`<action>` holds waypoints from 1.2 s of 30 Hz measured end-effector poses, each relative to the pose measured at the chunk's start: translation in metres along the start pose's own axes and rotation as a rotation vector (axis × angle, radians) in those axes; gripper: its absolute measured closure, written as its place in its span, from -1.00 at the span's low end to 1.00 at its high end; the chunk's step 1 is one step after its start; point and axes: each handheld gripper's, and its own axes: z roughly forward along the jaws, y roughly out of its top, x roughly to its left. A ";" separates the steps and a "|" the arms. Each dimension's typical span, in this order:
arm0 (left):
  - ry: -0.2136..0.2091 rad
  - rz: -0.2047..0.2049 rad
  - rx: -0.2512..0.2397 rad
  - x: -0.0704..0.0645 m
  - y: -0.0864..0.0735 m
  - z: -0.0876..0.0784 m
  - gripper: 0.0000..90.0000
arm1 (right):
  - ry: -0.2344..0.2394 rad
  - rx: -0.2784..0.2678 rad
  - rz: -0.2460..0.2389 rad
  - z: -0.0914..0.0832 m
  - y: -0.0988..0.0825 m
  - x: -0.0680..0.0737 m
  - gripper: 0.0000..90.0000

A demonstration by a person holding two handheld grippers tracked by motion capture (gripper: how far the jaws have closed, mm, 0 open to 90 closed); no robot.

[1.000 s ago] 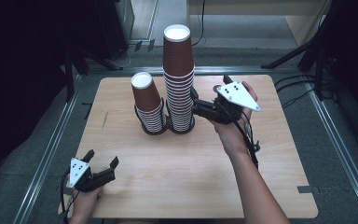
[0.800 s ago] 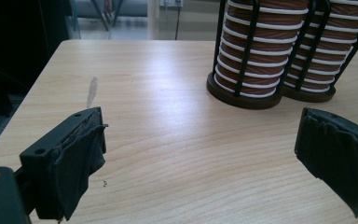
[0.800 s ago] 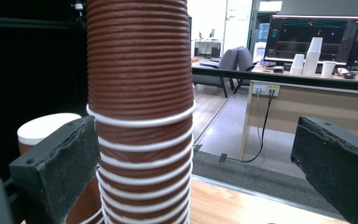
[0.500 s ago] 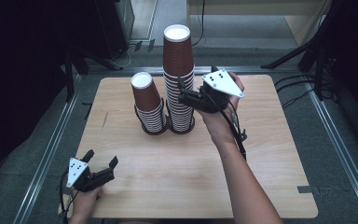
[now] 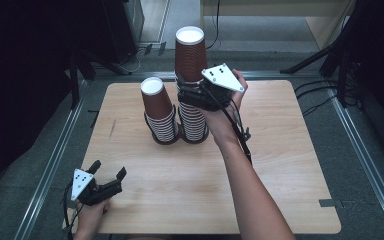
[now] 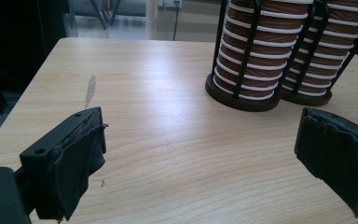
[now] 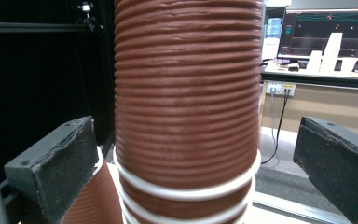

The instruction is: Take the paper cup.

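The tall stack of brown paper cups (image 5: 190, 80) stands upside down near the far middle of the bench (image 5: 280, 175), its lower part inside a black wire holder (image 5: 194, 134), and its top cup (image 7: 186, 98) rises well above the rest. In the right gripper view this ribbed top cup sits between the two black jaws with a gap on each side, so the pads do not press on it; the white rolled rims of the cups below show just under it. The right hand-held gripper (image 5: 187, 94) is held level at the stack's upper part, coming in from the right side, its grey three-cornered plate tilted on top and its cable trailing down along the forearm; its jaws stand wide and have just been opening further, with the top cup between them but not clamped. Just to the left, touching or nearly touching the tall stack's holder, stands the shorter stack of cups (image 5: 159, 112) in its own wire holder (both holders show side by side in the left gripper view). The left hand-held gripper (image 5: 109, 171) rests low at the near left corner of the bench, well apart from the stacks, its jaws wide with nothing but bare wood between them.
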 end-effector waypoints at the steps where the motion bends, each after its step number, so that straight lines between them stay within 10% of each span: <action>1: 0.001 -0.001 0.000 0.000 0.000 0.000 -0.95 | 0.001 0.002 0.004 0.002 0.001 0.001 -1.00; 36: -0.015 -0.008 -0.002 0.002 0.000 -0.001 -0.95 | -0.086 -0.001 0.006 0.033 0.006 0.015 -0.76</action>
